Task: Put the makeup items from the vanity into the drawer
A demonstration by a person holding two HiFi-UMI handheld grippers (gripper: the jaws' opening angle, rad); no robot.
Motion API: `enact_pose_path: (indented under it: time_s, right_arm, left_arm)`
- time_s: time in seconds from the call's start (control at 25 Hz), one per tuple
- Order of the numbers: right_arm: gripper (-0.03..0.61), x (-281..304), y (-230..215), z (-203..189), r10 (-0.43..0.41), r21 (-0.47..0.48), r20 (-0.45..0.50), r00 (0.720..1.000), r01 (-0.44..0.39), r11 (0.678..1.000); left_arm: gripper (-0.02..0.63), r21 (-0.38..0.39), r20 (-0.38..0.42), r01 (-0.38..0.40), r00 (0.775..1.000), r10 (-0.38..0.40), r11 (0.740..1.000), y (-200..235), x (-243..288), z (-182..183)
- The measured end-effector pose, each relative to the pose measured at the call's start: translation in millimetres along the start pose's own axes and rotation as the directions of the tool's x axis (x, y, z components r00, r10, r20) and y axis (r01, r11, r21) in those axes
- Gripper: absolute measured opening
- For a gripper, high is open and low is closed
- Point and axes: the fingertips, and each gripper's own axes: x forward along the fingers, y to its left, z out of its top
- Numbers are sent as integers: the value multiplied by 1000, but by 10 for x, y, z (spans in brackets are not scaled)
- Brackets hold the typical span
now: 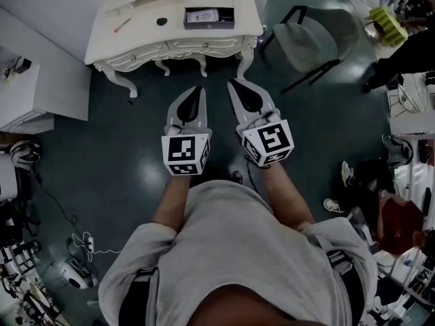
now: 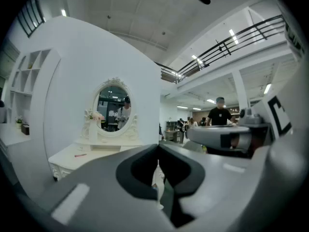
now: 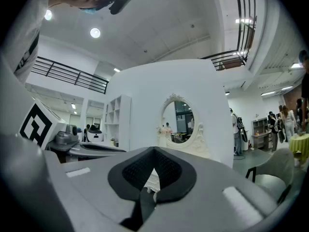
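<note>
Now, head view: two grippers, left gripper and right gripper, held level side by side, aimed at one white vanity carrying a red stick, a small dark pot and a dark box. Left gripper view: jaws pressed together, empty, oval mirror ahead. Right gripper view: jaws together too, nothing between.

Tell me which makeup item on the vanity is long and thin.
The red stick, leftmost of the three in the head view. The black piece is small and round, and the dark box is broad and rectangular.
</note>
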Motion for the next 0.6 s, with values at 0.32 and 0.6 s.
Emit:
enact_pose_path:
  time_s: [0.32, 0.6]
  right_arm:
    - [-2, 757, 497, -226, 41, 12, -55, 998, -40, 999]
    - [0, 1408, 756, -75, 63, 38, -53, 997, -61, 997]
  left_arm:
    - [3, -13, -28, 22, 999, -23, 1000, 735, -21, -165]
    - [3, -39, -20, 54, 998, -55, 998, 1395, 114, -1]
